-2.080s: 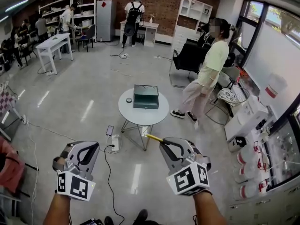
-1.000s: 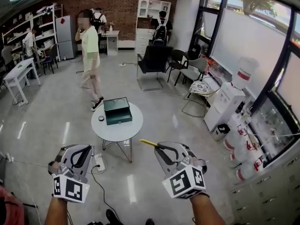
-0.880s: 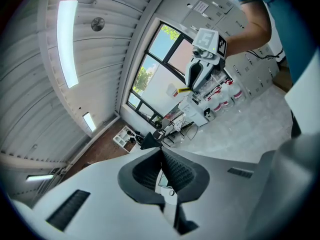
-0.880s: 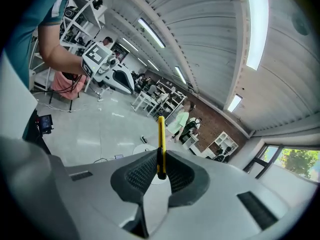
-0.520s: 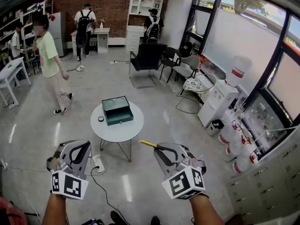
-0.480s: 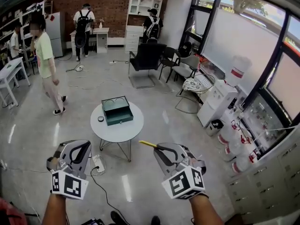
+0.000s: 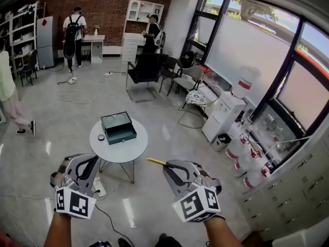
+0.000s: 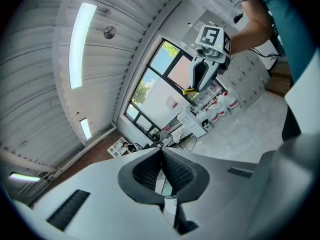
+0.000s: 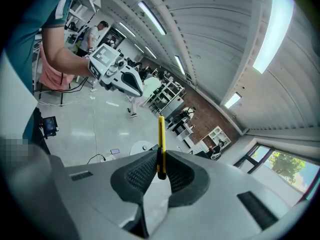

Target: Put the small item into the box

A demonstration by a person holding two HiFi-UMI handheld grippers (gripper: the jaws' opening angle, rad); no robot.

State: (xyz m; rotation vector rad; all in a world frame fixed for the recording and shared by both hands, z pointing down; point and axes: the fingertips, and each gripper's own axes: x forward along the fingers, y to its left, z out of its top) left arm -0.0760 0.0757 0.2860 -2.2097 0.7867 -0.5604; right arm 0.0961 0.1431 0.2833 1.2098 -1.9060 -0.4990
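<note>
Item: a thin flat yellow strip (image 9: 160,134), apparently plastic, is pinched by its lower end between the pads of the right gripper (image 9: 161,170). Most of its length projects beyond the jaws. We judge it light, stiff and smooth. Held at one end, it could pivot or slip, so a firm pinch nearer the middle would be safer. We advise releasing it low over the box. The left gripper (image 8: 161,154) has its jaws pressed together on nothing. The open dark green metal box (image 7: 117,128) stands on the round white table (image 7: 128,149), well apart from both grippers. A small dark round object (image 7: 101,137) lies just beside the box.
</note>
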